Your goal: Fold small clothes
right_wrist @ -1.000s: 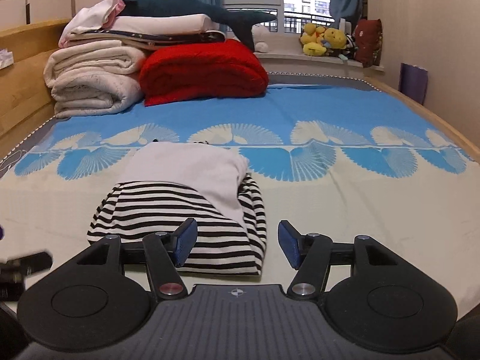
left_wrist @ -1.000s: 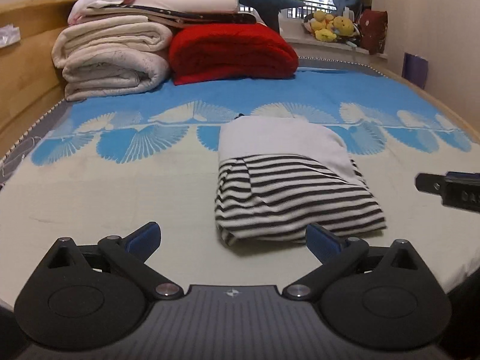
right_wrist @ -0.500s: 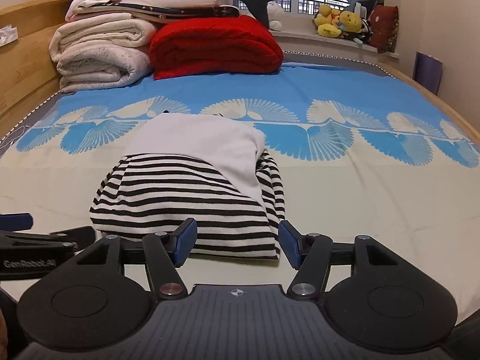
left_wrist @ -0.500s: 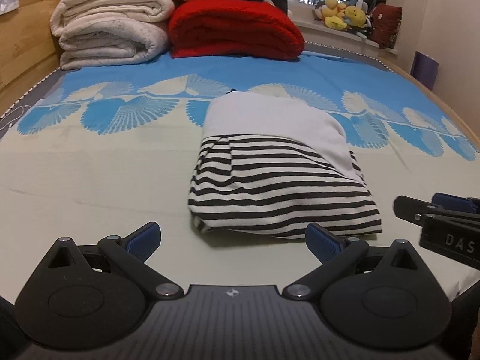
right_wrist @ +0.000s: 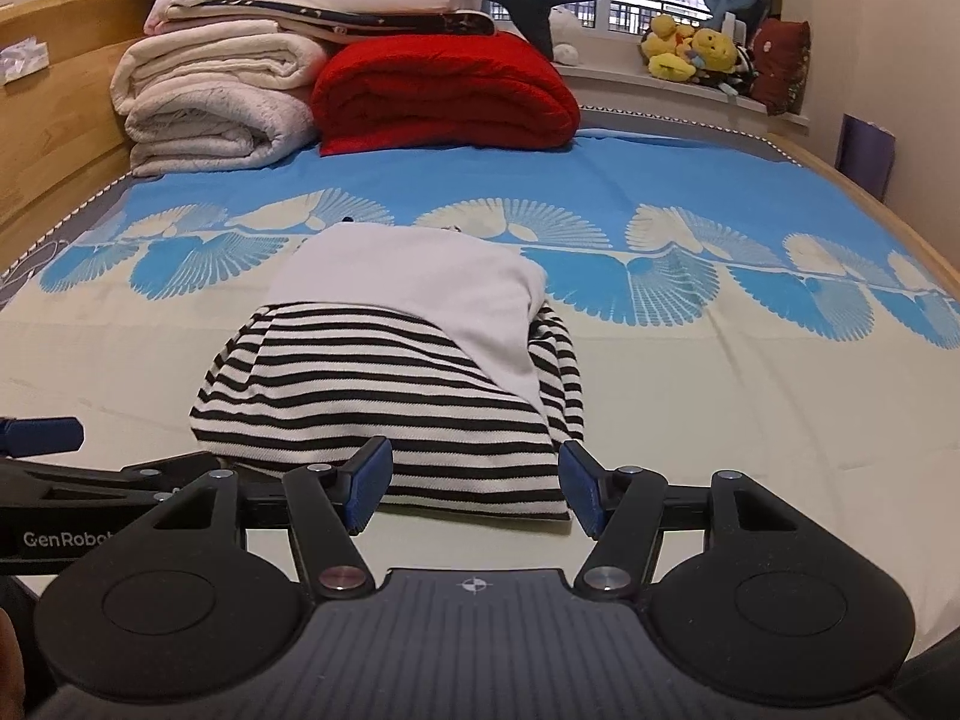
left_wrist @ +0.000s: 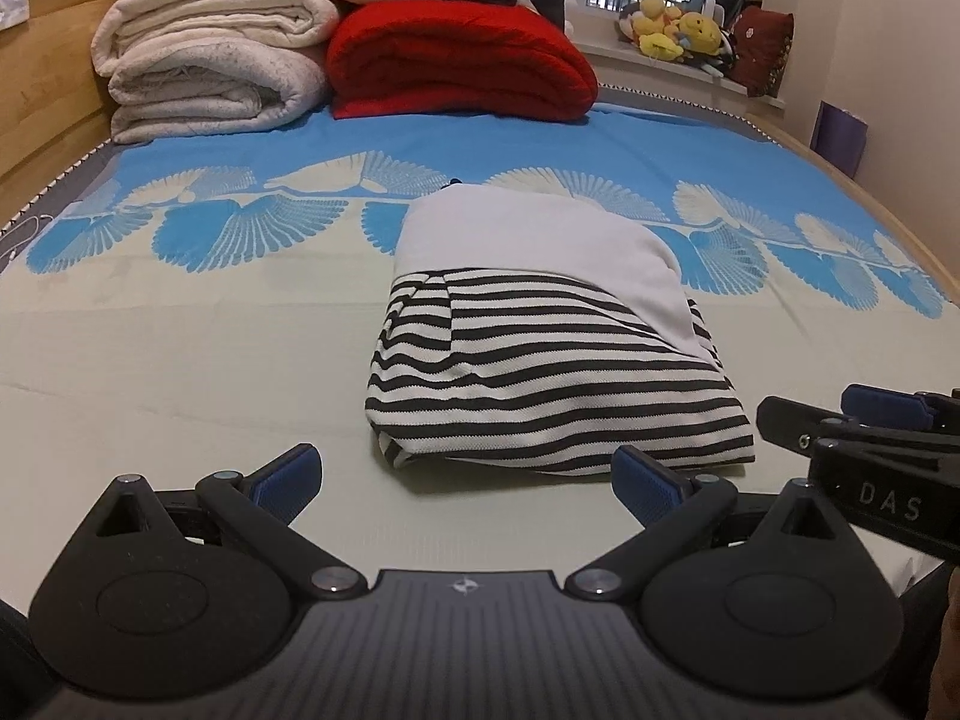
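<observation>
Striped garment (left_wrist: 552,384) lies already folded into a compact bundle on the bed (left_wrist: 180,372); both tools, left tool (left_wrist: 465,471) and right tool (right_wrist: 474,489), hover wide and empty at its near edge, perhaps one fold left

Folded garment mid-bed, bedding stacked at the headboard end

The garment (left_wrist: 540,372) lies near the bed's (left_wrist: 180,360) front edge; folded blankets (left_wrist: 216,72) sit behind it, against the far-left corner.

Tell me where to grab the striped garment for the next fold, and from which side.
Judging by its pose, take the striped garment at its two near corners, coming in low from the front edge. That edge is a thick folded hem facing both open grippers, the left gripper and the right gripper; the white panel lies at the far end.
</observation>
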Available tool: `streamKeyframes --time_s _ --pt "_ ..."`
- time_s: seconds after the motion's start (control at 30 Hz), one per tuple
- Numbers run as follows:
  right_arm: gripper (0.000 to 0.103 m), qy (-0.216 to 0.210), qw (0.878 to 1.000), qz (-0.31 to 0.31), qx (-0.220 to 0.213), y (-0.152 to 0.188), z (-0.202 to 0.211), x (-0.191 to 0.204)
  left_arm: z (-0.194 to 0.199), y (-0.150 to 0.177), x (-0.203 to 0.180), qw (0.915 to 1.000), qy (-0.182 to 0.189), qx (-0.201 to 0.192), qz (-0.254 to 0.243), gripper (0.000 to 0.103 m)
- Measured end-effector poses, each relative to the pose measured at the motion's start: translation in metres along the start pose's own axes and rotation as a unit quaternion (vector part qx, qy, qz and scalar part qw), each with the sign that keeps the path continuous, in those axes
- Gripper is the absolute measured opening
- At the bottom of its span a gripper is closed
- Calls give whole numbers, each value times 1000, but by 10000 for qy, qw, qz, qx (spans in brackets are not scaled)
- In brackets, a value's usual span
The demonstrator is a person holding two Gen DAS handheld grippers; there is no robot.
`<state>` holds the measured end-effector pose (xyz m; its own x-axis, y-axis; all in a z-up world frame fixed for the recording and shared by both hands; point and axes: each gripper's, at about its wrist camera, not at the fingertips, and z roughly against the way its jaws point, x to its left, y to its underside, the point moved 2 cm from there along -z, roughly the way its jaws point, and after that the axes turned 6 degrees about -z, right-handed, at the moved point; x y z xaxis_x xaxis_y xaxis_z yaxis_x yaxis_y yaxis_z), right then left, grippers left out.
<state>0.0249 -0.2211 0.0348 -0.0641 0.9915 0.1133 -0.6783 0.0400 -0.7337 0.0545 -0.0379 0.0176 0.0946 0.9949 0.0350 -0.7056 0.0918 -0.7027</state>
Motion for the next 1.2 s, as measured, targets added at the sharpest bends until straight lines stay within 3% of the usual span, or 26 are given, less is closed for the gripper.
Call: streamKeyframes --time_s 1.2 --pt "64 -39 9999 122 16 0 -2 8 -1 0 -1 9999 83 48 69 103"
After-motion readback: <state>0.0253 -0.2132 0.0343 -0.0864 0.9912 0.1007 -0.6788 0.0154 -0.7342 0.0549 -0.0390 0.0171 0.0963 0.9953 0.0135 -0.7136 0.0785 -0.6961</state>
